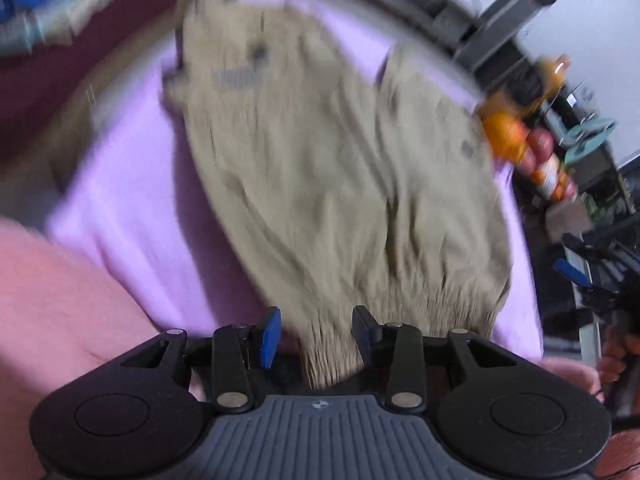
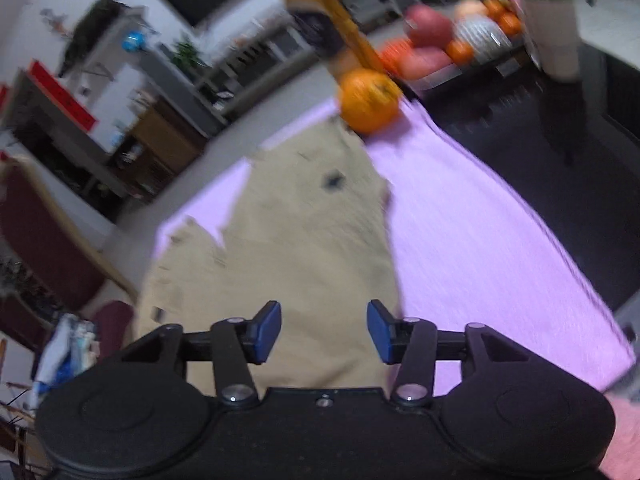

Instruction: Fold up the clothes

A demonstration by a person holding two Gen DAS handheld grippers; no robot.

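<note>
A khaki garment (image 1: 340,168) lies spread on a lilac cloth (image 1: 132,184), blurred by motion. Its gathered elastic waistband (image 1: 332,352) bunches up between the fingers of my left gripper (image 1: 318,336). The jaws stand apart, and the blue left pad (image 1: 270,336) shows a gap to the fabric. In the right wrist view the same khaki garment (image 2: 304,248) lies below my right gripper (image 2: 324,332). That gripper is open over the garment's right edge, with nothing pinched between its pads.
An orange gourd-shaped ornament (image 2: 368,100) stands at the lilac cloth's (image 2: 480,232) far edge. Behind it a fruit tray (image 2: 432,40) and a white pot (image 2: 552,32) sit on a dark table (image 2: 520,140). A pink cloth (image 1: 60,300) lies near left. A hand (image 1: 616,356) shows at the right edge.
</note>
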